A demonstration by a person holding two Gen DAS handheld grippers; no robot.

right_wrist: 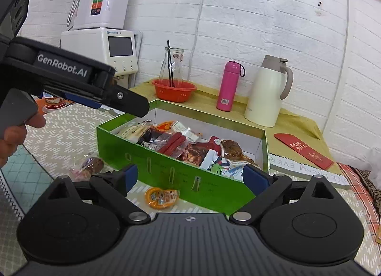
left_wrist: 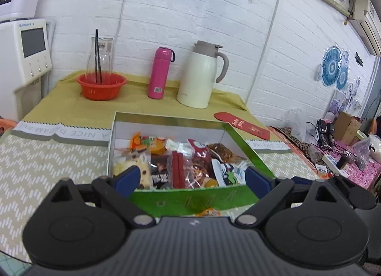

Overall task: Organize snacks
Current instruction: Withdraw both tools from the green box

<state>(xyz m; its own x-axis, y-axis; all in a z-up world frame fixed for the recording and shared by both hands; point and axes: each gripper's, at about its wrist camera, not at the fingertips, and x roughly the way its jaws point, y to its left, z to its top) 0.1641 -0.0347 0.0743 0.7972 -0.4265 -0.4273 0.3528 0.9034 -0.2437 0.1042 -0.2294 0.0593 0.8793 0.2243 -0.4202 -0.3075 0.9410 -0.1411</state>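
A green box point(left_wrist: 190, 199) point(right_wrist: 166, 171) stands open on the patterned table, filled with several wrapped snacks point(left_wrist: 181, 164) point(right_wrist: 190, 147). My left gripper point(left_wrist: 191, 178) hovers just before the box's near wall, jaws wide open and empty. My right gripper point(right_wrist: 192, 177) is also open and empty, close to the box's front wall. An orange snack packet point(right_wrist: 162, 197) point(left_wrist: 209, 211) lies on the table in front of the box. A pinkish wrapped snack point(right_wrist: 88, 166) lies to its left. In the right wrist view a hand point(right_wrist: 14, 133) holds the left gripper point(right_wrist: 133, 104) above the box's left corner.
Along the back wall stand a red basket point(left_wrist: 101, 85) holding a glass carafe, a pink bottle point(left_wrist: 159, 76) and a cream jug point(left_wrist: 200, 76). A red envelope point(left_wrist: 243, 126) lies right of the box. White appliances point(right_wrist: 104, 45) stand left; a cluttered side table point(left_wrist: 345, 157) is right.
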